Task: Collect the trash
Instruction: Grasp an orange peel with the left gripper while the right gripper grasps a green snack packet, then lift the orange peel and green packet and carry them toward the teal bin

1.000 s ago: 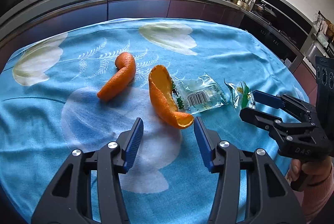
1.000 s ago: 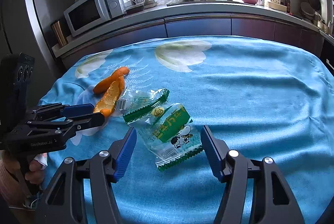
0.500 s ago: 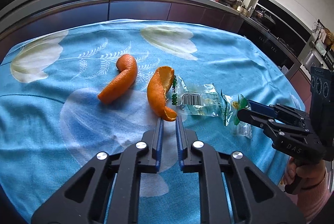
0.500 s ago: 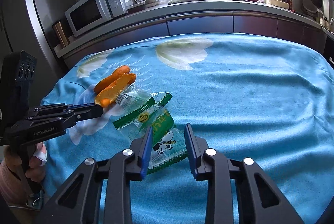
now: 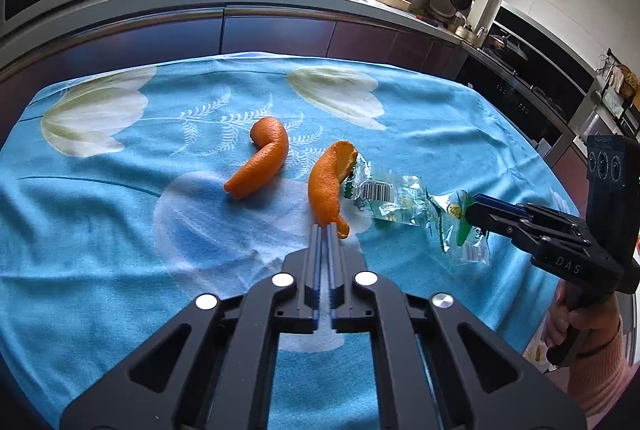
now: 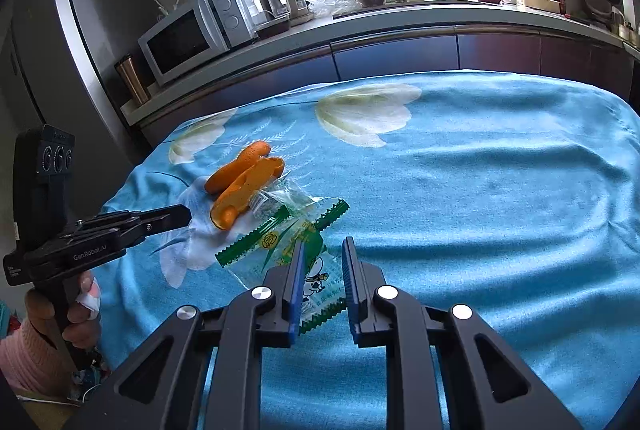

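Two orange peels lie on the blue flowered cloth (image 5: 120, 230). The far peel (image 5: 260, 165) is curled. The near peel (image 5: 328, 185) stands on its edge, its lower end right at the tips of my left gripper (image 5: 325, 230). Those jaws are almost together and just opening, with nothing between them. A clear wrapper with a barcode (image 5: 384, 193) lies against the near peel. My right gripper (image 6: 324, 242) is closing on a green snack wrapper with a cow print (image 6: 316, 282), which is bunched up between the pads.
A dark kitchen counter (image 5: 280, 25) curves behind the table, with a microwave (image 6: 188, 33) at the left and an oven (image 5: 532, 81) at the right. A hand in a pink sleeve (image 5: 592, 342) holds the right gripper beyond the cloth's right edge.
Both pairs of jaws went from wide apart to narrow. The near peel turned from lying open to standing on its edge. The green wrapper crumpled up between the right fingers.
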